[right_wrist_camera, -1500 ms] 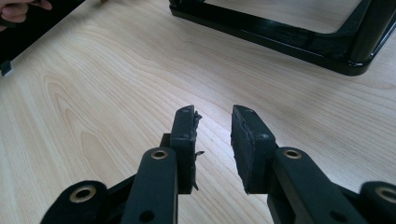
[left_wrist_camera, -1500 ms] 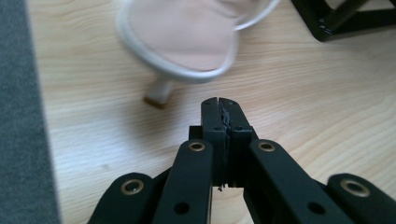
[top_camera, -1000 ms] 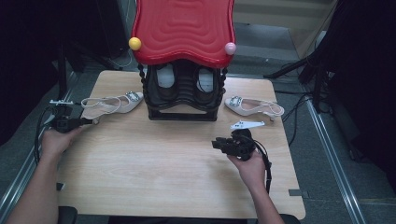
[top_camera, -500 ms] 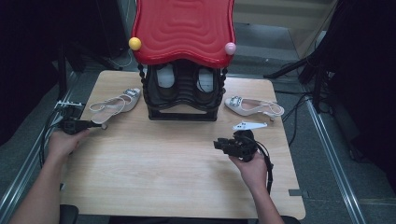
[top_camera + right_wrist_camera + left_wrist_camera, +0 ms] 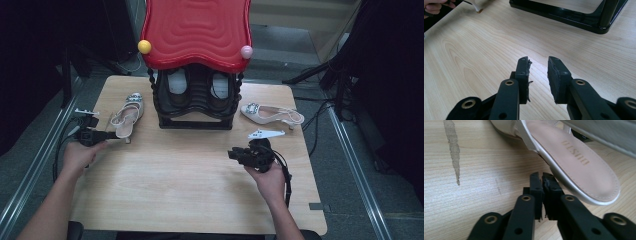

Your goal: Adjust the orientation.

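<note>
Pale light-grained wood makes up the tabletop (image 5: 190,175) we work on, with a black rack under a wavy red plastic roof (image 5: 196,31) standing at its far middle. Our left gripper (image 5: 542,180) sits near the table's left edge, its jaws pressed together with no gap between the pads; whether they pinch anything we cannot tell, though their tips lie right against the heel end of the silver slingback shoe with a pink insole (image 5: 574,162). In the high view that shoe (image 5: 128,113) lies just left of the rack, its jewelled toe pointing away from us. Our right gripper (image 5: 538,66) hovers low over bare wood right of centre, jaws slightly apart and holding nothing. A matching silver shoe (image 5: 270,113) lies on the table right of the rack, well apart from that gripper.
</note>
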Demonstrator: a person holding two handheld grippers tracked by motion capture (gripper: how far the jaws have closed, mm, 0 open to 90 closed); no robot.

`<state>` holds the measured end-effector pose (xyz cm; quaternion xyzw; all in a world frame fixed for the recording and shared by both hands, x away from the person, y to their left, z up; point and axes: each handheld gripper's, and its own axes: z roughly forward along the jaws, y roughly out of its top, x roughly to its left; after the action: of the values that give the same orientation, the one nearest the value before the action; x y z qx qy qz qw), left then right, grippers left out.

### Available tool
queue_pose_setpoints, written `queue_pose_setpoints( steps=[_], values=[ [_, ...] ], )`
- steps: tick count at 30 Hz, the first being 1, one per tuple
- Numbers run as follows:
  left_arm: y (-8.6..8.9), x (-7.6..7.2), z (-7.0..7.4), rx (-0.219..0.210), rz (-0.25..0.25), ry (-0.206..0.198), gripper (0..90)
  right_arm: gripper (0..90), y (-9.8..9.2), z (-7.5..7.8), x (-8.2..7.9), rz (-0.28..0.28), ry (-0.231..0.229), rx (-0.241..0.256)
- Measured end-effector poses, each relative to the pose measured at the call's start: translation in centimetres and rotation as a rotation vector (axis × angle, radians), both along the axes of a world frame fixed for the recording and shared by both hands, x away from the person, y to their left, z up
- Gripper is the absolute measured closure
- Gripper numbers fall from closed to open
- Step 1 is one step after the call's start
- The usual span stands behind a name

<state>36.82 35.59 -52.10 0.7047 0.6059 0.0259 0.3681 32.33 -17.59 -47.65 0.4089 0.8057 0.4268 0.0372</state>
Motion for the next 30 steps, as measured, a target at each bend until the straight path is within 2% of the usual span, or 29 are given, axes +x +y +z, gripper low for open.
queue_pose_setpoints(
  steps=[3, 6, 8, 15, 17, 18, 22, 26, 28, 30],
  values=[
    [0.5, 0.3, 0.2, -0.008, 0.021, 0.032, 79.2, 71.9, -0.1, 0.0, 0.0, -0.003, 0.001, 0.0],
    [1.1, 0.8, 1.1, -0.011, 0.037, 0.037, 74.3, 71.9, -0.1, 0.1, -0.1, -0.002, -0.003, 0.003],
    [1.3, 1.0, 2.0, 0.016, 0.04, 0.033, 71.0, 71.9, -0.1, 0.0, 0.0, -0.002, -0.002, 0.001],
    [1.8, 2.7, 5.1, 0.052, 0.051, 0.046, 63.7, 71.8, -0.2, 0.1, -0.1, -0.005, -0.001, -0.001],
    [1.9, 3.3, 5.8, 0.066, 0.031, 0.062, 61.8, 71.8, -0.2, 0.1, -0.1, -0.007, -0.001, -0.003],
    [1.8, 3.4, 6.2, 0.07, 0.038, 0.059, 60.8, 71.8, -0.3, 0.1, -0.1, -0.005, -0.003, -0.001],
    [1.6, 4.2, 7.2, 0.062, 0.038, 0.067, 58.7, 71.8, -0.3, 0.1, -0.1, -0.008, -0.001, -0.003],
    [1.0, 5.0, 7.6, 0.068, 0.028, 0.094, 57.2, 71.8, -0.3, 0.0, 0.0, -0.01, -0.001, -0.002],
    [0.7, 5.3, 7.5, 0.058, 0.032, 0.105, 57.1, 71.8, -0.3, 0.0, 0.0, -0.009, -0.001, -0.002],
    [0.6, 5.6, 7.1, 0.072, 0.026, 0.128, 56.6, 71.7, -0.3, 0.1, -0.1, -0.009, -0.001, -0.003]
  ],
)
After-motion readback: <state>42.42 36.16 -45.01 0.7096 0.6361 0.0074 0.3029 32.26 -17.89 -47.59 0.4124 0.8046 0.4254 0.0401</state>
